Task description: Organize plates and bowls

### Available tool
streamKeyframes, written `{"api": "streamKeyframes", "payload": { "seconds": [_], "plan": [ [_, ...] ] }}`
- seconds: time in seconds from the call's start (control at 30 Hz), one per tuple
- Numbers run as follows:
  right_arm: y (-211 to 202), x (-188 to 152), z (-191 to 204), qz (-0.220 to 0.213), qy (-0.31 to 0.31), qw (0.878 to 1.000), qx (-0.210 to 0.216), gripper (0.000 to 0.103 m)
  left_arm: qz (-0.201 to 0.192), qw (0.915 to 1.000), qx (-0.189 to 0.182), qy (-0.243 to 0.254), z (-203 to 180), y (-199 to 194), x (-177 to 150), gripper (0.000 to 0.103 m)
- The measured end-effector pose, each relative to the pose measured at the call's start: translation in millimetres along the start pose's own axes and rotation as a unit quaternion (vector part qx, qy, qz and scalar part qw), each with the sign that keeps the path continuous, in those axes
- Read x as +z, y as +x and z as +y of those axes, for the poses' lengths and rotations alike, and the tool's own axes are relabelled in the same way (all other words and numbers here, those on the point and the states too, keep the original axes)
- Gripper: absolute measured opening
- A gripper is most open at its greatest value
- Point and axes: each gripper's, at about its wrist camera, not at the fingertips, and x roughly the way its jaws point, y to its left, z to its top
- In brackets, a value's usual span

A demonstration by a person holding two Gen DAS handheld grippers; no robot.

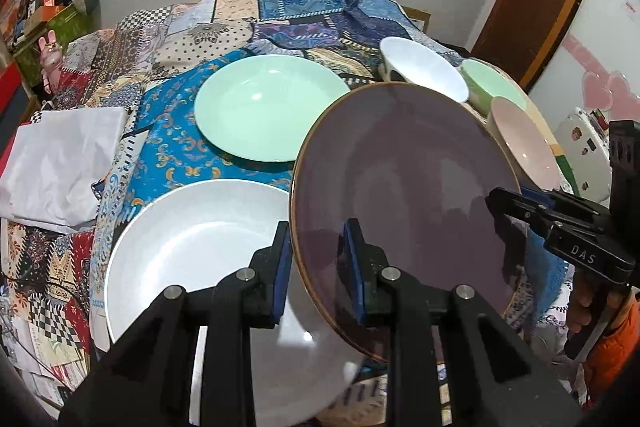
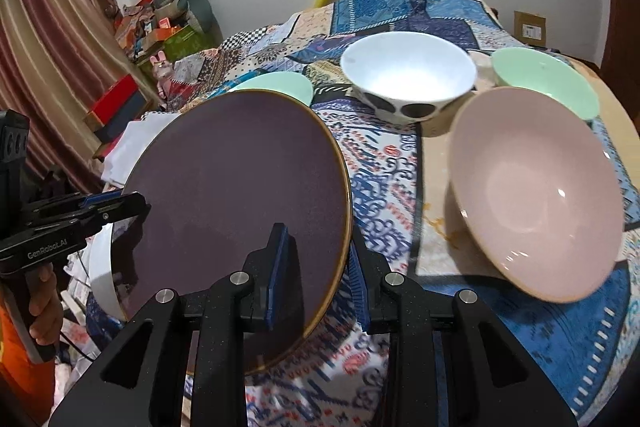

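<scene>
Patchwork cloth (image 1: 168, 147) in blues, reds and creams covered the worktop, with a pale wall behind and a heap of boxes and toys off to the far left. At the left edge lay a crumpled white sheet (image 1: 60, 163); next came the white plate (image 1: 192, 247) near the front and the mint plate (image 1: 268, 107) behind it, both flat on the cloth. The purple plate (image 1: 404, 211), rimmed in gold, was held off the cloth and tilted, its left edge overlapping the white plate in the left wrist view. The left gripper (image 1: 320, 267) had its fingers drawn narrow on the plate's left rim, one blue pad on each face, and the right gripper (image 2: 316, 279) pinched the opposite rim the same way, so the plate hung between the two. Further right stood the white bowl (image 2: 408, 75) with dark spots, the mint bowl (image 2: 544, 79) behind, and the pink bowl (image 2: 532, 187) nearest, which looked tipped toward the camera, though the lens may have exaggerated that. The step in hand seemed to be carrying the purple plate toward a stack, most likely onto the white plate or the mint one. The next move would call for levelling the plate, centring it over the chosen plate, lowering both sides together, and releasing only once it sat, since uneven release could let it slide or chip a rim.
</scene>
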Motion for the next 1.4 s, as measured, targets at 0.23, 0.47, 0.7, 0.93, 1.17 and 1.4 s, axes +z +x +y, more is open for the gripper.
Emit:
{"api": "streamKeyframes", "payload": {
  "seconds": [0.23, 0.47, 0.7, 0.93, 1.17, 1.4],
  "plan": [
    [-16.0, -9.3, -8.4, -0.005, 0.004, 1.0, -0.018, 0.026, 0.008, 0.9999, -0.009, 0.01, -22.7, 2.5, -6.3, 0.025],
    [-22.5, -18.0, -17.8, -0.003, 0.012, 1.0, -0.026, 0.026, 0.024, 0.9996, -0.014, 0.01, -36.7, 9.9, -15.4, 0.025],
    [-17.7, -27.2, -28.6, 0.008, 0.025, 0.999, -0.029, 0.026, 0.045, 0.9988, -0.016, 0.01, -45.3, 24.4, -19.9, 0.025],
    [-10.9, -32.9, -41.8, 0.018, 0.036, 0.999, -0.034, 0.026, 0.055, 0.9983, -0.014, 0.012, -51.0, 39.1, -16.0, 0.025],
    [-8.4, -34.5, -45.8, 0.02, 0.038, 0.999, -0.033, 0.026, 0.067, 0.9977, -0.008, 0.009, -49.3, 55.8, -11.5, 0.025],
    [-4.4, -35.0, -46.0, 0.02, 0.037, 0.998, -0.039, 0.027, 0.068, 0.9977, -0.008, 0.006, -47.4, 62.6, -10.2, 0.025]
  ]
}}
